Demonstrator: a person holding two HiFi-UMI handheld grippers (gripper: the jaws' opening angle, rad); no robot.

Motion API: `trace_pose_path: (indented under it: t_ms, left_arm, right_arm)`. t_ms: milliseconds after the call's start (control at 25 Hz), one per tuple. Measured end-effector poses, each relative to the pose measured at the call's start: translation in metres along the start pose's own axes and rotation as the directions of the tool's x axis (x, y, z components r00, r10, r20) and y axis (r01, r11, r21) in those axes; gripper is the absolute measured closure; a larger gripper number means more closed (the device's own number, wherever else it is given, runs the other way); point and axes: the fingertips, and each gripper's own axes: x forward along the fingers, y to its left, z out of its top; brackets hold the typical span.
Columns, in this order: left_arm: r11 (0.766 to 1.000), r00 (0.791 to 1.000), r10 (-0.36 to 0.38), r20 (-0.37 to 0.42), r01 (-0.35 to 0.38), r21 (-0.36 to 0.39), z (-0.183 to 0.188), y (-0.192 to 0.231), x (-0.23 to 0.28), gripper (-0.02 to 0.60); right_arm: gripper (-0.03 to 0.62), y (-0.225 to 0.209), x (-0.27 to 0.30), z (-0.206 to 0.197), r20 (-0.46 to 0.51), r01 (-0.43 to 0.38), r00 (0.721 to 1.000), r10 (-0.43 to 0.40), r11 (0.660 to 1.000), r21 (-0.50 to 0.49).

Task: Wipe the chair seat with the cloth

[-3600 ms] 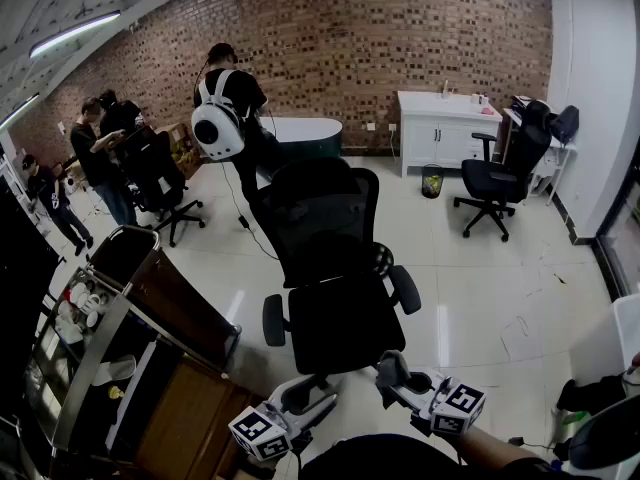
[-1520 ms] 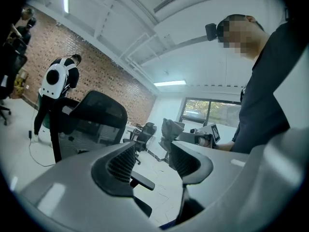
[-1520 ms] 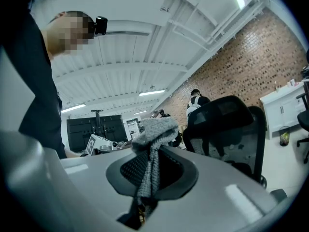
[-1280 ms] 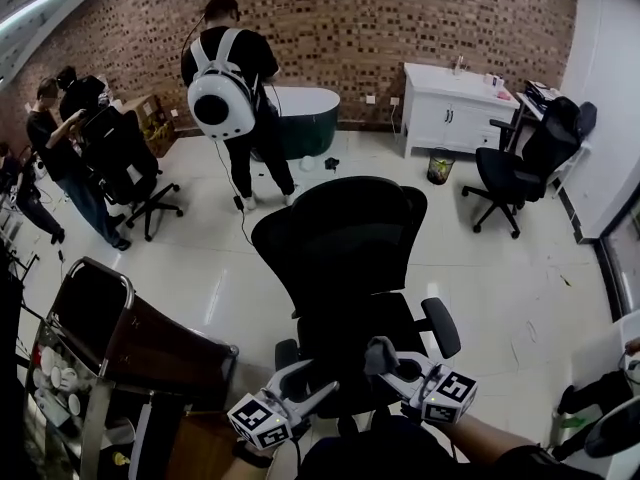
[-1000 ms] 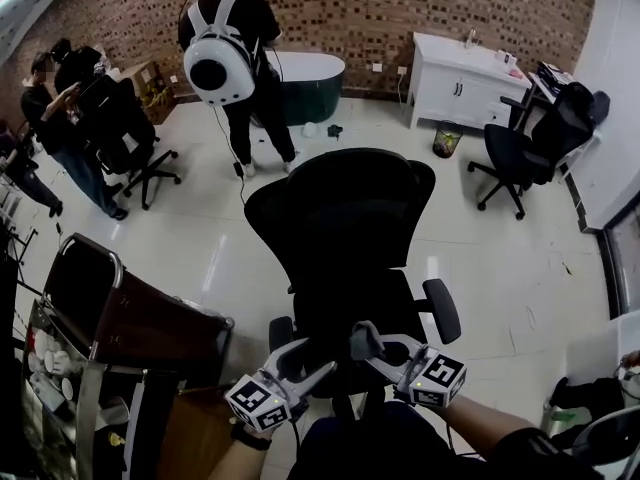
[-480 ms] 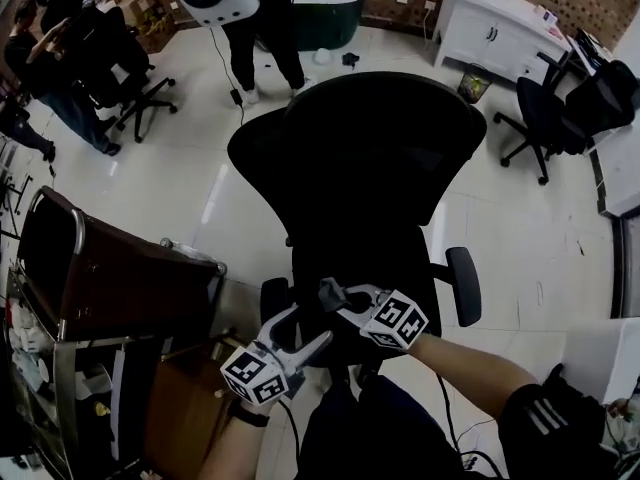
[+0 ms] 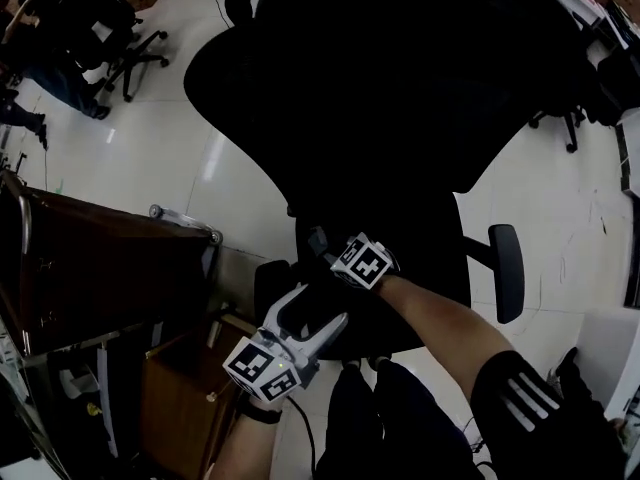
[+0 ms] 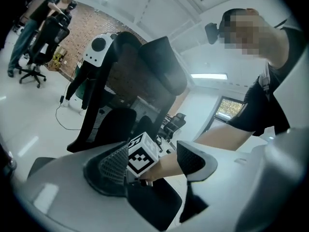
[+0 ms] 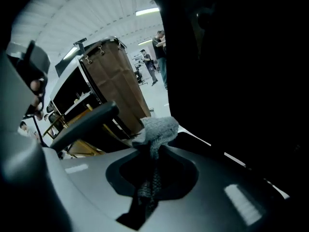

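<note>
Right now you are clamping the cloth tight in your right tool, down at the left side of the seat. Your left tool is hanging just beside it, jaws spread wide, gripping nothing.

The right tool pinches a grey cloth between closed jaws — its tuft sticks out just beside the black chair, armrest at left.
</note>
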Motion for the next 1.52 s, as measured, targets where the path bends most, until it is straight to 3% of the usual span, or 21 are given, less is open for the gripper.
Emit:
trace_pose_path:
  t_ms: [400, 560, 680, 1040, 1240, 1320, 1400, 1520]
  left_arm:
    - [1.0, 1.0, -0.009, -0.001, 0.009, -0.029, -0.029, 0.027, 0.019, 0.259]
    - [0.999, 1.0, -0.014, -0.007, 0.013, -0.037, -0.037, 0.027, 0.026, 0.259]
    - [0.999, 0.999, -0.03, -0.03, 0.029, -0.033, -0.043, 0.023, 0.032, 0.259]
    - [0.997, 0.996, -0.076, -0.038, 0.075, -0.034, -0.045, 0.004, 0.057, 0.259]
    - [0.995, 0.994, -0.098, -0.05, 0.096, -0.042, -0.05, -0.004, 0.067, 0.259]
    - [0.994, 0.994, -0.097, -0.051, 0.095, -0.043, -0.051, -0.006, 0.067, 0.259]
    - [0.995, 0.994, -0.094, -0.052, 0.092, -0.041, -0.049, -0.005, 0.064, 0.259]
    - [0.997, 0.995, -0.077, -0.06, 0.075, -0.034, -0.049, 0.001, 0.055, 0.259]
  right_arm:
    - [0.564, -0.033, 0.097, -0.024, -0.119, 0.061, 0.99, -0.08, 0.987, -0.149]
    - [0.565, -0.041, 0.093, -0.037, -0.117, 0.051, 0.99, -0.073, 0.982, -0.18]
    - [0.565, -0.071, 0.072, -0.062, -0.151, 0.104, 0.98, -0.129, 0.981, -0.164]
    - [0.565, -0.183, -0.061, -0.177, -0.276, 0.339, 0.897, -0.346, 0.938, -0.073]
    - [0.565, -0.22, -0.123, -0.21, -0.339, 0.464, 0.823, -0.455, 0.884, -0.059]
    - [0.565, -0.225, -0.133, -0.213, -0.35, 0.488, 0.806, -0.477, 0.871, -0.063]
    - [0.565, -0.221, -0.132, -0.204, -0.333, 0.497, 0.812, -0.48, 0.867, -0.038]
    - [0.565, -0.184, -0.1, -0.166, -0.241, 0.414, 0.885, -0.399, 0.91, 0.013]
